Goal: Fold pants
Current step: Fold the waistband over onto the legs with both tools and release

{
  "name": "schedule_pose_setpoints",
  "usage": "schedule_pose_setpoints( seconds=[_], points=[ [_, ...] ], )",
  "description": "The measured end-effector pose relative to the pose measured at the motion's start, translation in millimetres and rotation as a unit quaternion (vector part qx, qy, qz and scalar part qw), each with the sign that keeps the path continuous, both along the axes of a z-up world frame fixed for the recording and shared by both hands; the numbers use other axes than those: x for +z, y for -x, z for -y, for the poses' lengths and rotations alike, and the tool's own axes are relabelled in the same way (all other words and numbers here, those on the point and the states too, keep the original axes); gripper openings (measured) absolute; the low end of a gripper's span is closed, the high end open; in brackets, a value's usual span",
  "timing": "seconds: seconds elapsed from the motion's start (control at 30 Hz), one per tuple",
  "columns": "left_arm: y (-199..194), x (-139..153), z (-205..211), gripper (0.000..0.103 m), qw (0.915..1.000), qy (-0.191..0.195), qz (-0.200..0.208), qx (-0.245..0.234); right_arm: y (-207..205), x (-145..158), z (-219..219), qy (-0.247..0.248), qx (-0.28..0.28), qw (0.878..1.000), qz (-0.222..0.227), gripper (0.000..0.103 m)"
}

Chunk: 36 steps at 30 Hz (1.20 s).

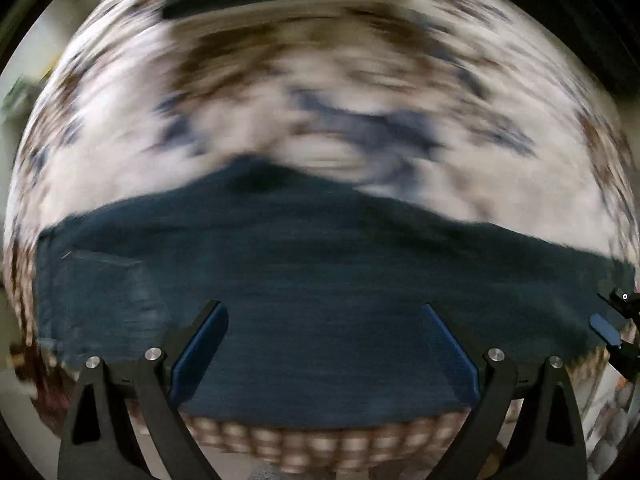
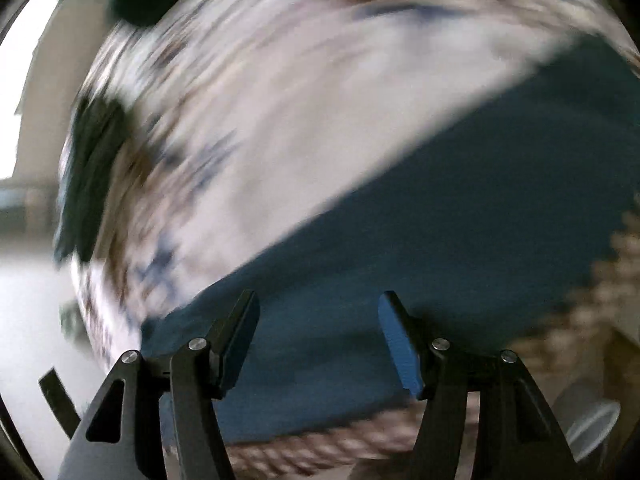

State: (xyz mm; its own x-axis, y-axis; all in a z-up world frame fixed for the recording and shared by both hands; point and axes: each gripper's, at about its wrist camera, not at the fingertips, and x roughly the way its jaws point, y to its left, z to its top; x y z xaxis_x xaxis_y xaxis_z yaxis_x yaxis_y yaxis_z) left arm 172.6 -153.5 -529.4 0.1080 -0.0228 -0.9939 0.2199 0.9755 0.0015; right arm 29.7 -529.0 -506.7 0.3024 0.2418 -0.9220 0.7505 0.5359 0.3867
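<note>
Below both grippers lay the dark teal pants (image 1: 320, 280), spread flat on a white cloth (image 1: 328, 80) with blurred brown and blue-grey markings. Both views were heavily motion-smeared, so fine detail could not be read

Left wrist view: left gripper (image 1: 324, 308) pointed down over the pants, jaws wide apart, nothing between the blue pads, fabric visible in the gap. Pants filled the lower half of the view, their far edge rising to a peak near centre. A brown scalloped border (image 1: 320, 440) of the cloth showed beneath the near pants edge. Part of the right gripper (image 1: 608, 328) showed at the far right edge of this view

Right wrist view: right gripper (image 2: 318, 300) stood with jaws parted, nothing gripped, pants (image 2: 460, 220) lying beyond the fingers and running diagonally up to the right. White cloth (image 2: 300, 120) covered the upper left. A second dark item (image 2: 92, 176) lay on the cloth at far left; what it was could not be told
</note>
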Motion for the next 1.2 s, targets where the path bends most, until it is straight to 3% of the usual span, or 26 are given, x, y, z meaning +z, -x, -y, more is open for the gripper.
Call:
schedule_pose_setpoints(
  seconds=[0.13, 0.3, 0.33, 0.5, 0.6, 0.7, 0.8, 1.0, 1.03, 1.07, 1.13, 1.2],
  points=[
    [15.3, -9.9, 92.3, 0.099, 0.9969, 0.006, -0.023, -0.074, 82.9, -5.8, 97.3, 0.009, -0.121, 0.993, 0.004, 0.065],
    [36.4, -25.4, 188.0, 0.099, 0.9892, 0.005, -0.038, -0.142, 153.1, -12.3, 177.4, 0.018, -0.227, 0.972, 0.059, 0.064],
    [42.2, -30.0, 208.3, 0.099, 0.9867, 0.002, -0.04, -0.158, 161.9, -16.3, 189.6, 0.014, -0.239, 0.969, 0.069, 0.058],
    [63.2, -67.8, 271.5, 0.099, 0.9753, -0.027, -0.073, -0.207, 176.6, -61.1, 234.1, -0.077, -0.266, 0.951, 0.138, 0.057],
    [62.4, -88.1, 277.9, 0.103, 0.9744, -0.044, -0.073, -0.208, 173.2, -76.8, 246.4, -0.093, -0.269, 0.944, 0.169, 0.057],
    [63.7, -91.6, 281.8, 0.103, 0.9755, -0.042, -0.076, -0.202, 165.6, -77.8, 252.1, -0.082, -0.263, 0.945, 0.177, 0.045],
    [60.8, -89.9, 280.8, 0.103, 0.9761, -0.044, -0.075, -0.199, 158.7, -79.3, 253.4, -0.096, -0.239, 0.946, 0.197, 0.045],
    [68.6, -92.5, 293.9, 0.103, 0.9813, -0.036, -0.054, -0.181, 128.2, -97.6, 257.3, -0.112, -0.204, 0.953, 0.194, 0.049],
    [73.6, -94.6, 290.9, 0.103, 0.9815, -0.034, -0.054, -0.18, 126.4, -95.9, 256.5, -0.103, -0.204, 0.954, 0.194, 0.034],
    [73.9, -93.6, 292.5, 0.103, 0.9819, -0.031, -0.054, -0.179, 125.3, -90.9, 255.0, -0.095, -0.208, 0.952, 0.203, 0.008],
    [73.8, -92.0, 283.6, 0.103, 0.9818, -0.03, -0.053, -0.18, 125.0, -82.9, 252.7, -0.095, -0.215, 0.945, 0.228, 0.009],
    [68.6, -90.5, 282.8, 0.103, 0.9819, -0.031, -0.056, -0.178, 115.6, -77.3, 247.9, -0.093, -0.187, 0.946, 0.249, 0.013]
  ],
)
